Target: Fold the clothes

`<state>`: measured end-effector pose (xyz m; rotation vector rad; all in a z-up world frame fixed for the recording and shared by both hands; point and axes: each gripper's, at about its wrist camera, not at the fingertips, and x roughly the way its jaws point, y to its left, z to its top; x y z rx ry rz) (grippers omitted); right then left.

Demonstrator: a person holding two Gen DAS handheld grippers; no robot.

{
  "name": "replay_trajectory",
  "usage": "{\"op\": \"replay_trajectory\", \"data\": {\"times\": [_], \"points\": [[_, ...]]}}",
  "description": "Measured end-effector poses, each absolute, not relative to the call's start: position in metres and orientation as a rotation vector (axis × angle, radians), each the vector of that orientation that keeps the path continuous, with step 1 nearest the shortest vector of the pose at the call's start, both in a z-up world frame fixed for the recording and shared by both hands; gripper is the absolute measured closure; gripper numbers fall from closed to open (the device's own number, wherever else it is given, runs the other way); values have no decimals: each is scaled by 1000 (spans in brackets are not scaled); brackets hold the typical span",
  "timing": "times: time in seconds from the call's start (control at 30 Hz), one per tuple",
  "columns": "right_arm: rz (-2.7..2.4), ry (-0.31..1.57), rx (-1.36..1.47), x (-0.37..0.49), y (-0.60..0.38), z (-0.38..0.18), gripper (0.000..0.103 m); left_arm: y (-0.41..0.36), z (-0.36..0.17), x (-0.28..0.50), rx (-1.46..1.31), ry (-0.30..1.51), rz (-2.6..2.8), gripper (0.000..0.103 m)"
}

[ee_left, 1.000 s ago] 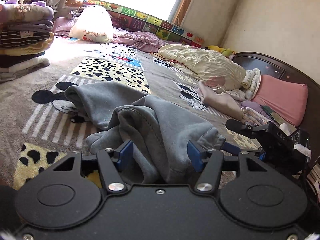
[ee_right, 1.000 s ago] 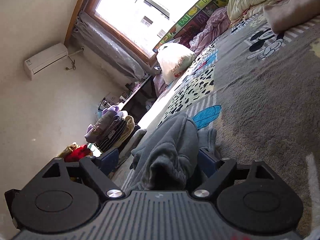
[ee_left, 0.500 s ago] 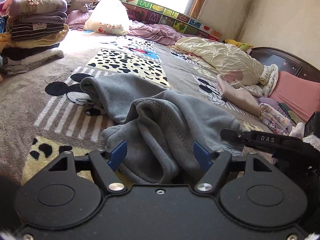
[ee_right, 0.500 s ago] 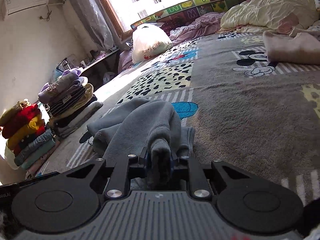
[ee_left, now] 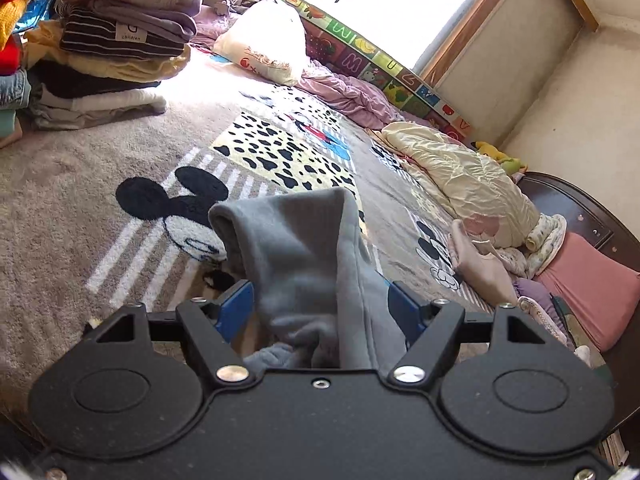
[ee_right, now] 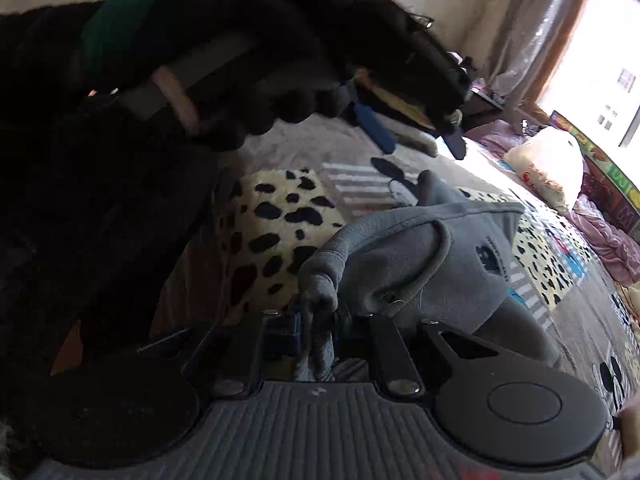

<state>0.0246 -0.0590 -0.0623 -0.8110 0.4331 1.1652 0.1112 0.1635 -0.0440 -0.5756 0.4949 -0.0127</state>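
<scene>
Fleece filled the left wrist view: the grey garment [ee_left: 304,264] rose in a soft hump from the cartoon-print blanket [ee_left: 80,200] and ran down between the blue pads of the left gripper [ee_left: 320,312]. Those pads stood wide apart on either side of the cloth, pinching nothing. A stack of folded clothes [ee_left: 112,40] sat well away, near the window side.

From the right wrist view, the right gripper [ee_right: 316,326] had its fingers closed tight on a bunched edge of the grey garment [ee_right: 440,248], which draped away over the blanket. A dark-gloved hand [ee_right: 248,64] carried the other gripper above, its blue pads parted.

By its look the fabric was thick, limp and light, unlikely to slip but prone to bunching. A hem or seam edge seemed the best place to hold, since a pinch mid-panel would only gather loose folds.
</scene>
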Motion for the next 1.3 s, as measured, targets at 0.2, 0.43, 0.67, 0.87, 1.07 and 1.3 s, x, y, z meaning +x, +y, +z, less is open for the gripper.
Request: {"op": "replay_trajectory", "data": {"times": [0.2,0.43,0.67,0.87,1.07,1.3], "points": [[1174,531,-647,23,-76,-51,64,164,-14,147,-514,430,-45,28],[992,656,-108,58,-158,-18,29,174,-32,190,-561,505,-39,25],[609,782,415,152,-218,-49,23,198,-91,183,-707,747,-26,24],[636,969,779,233,-189,-108,22,181,-103,176,-603,841,-210,17],[711,1000,691,263,-139,-100,70,169,-126,180,-648,847,-396,31],[825,755,482,278,-106,-17,76,150,-93,181,-545,484,-379,62]]}}
